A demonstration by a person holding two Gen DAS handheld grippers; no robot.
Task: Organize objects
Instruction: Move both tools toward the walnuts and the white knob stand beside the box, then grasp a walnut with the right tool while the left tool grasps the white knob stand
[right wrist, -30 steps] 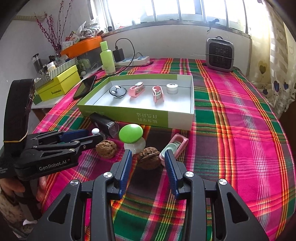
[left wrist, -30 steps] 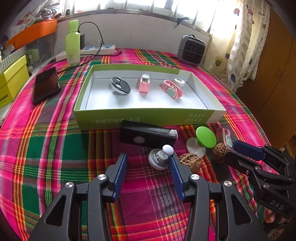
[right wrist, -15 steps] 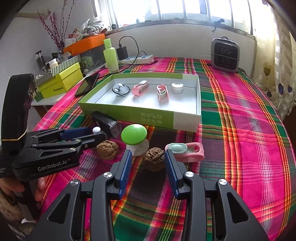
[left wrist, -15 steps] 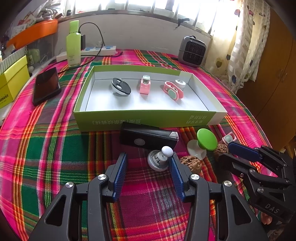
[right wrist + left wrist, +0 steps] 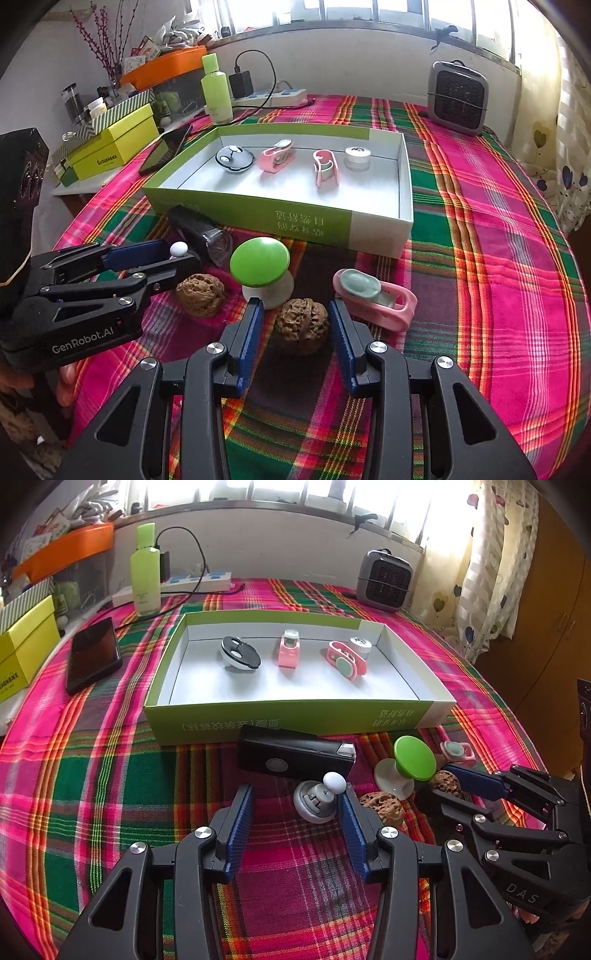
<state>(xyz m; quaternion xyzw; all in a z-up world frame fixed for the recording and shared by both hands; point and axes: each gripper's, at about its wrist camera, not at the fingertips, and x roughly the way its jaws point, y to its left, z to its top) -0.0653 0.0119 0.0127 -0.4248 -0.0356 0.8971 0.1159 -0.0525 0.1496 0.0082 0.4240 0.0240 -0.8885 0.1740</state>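
meanwhile the right gripper (image 5: 295,317) stood parted astride a walnut (image 5: 302,325) on the plaid tablecloth (image 5: 498,295), its blue pads clear of the shell on both sides, so nothing was grasped. the walnut's long axis ran roughly across the view, from pad to pad. just right of it lay a pink clip (image 5: 373,298), long axis slanting away to the right, its pale green pad at the left end. the left gripper (image 5: 295,812) also stood apart and empty, with a grey round piece (image 5: 316,805) topped by a white ball (image 5: 334,782) just ahead of its tips, closer to the right pad. a black flashlight (image 5: 293,755) lay crosswise before the green box (image 5: 295,722), lens end to the right.

the right wrist view alone showed the second walnut (image 5: 199,293) in full beside the green mushroom-shaped item (image 5: 262,271). the left wrist view alone showed the grey piece's base; from the right only the ball peeked above the left gripper.
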